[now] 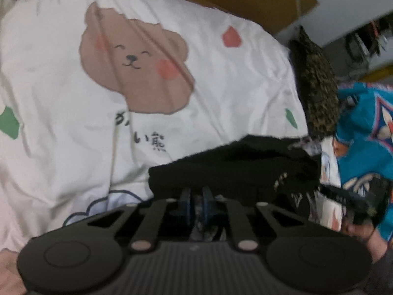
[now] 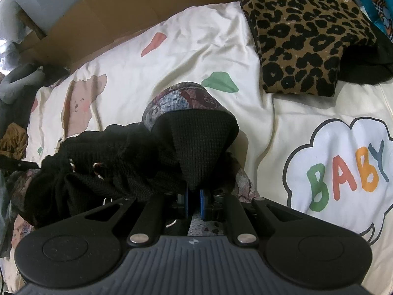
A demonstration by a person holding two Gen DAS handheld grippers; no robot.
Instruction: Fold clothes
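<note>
Right claw (image 2: 194,204) pinches black garment (image 2: 203,142).

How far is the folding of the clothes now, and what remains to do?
Done: the leopard-print garment already lies folded on the bear-print quilt. In hand: the right gripper is shut on the black knit garment, and the left gripper is closed at its other edge. Left: that garment is still bunched, and the teal printed garment lies unfolded.

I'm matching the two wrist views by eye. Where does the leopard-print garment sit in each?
Left wrist view: leopard-print garment at right, blurred, past the bedsheet's edge.
Right wrist view: leopard-print garment at upper right, folded, lying on the bedsheet.
Shared landmark: the green patch printed on the sheet.
</note>
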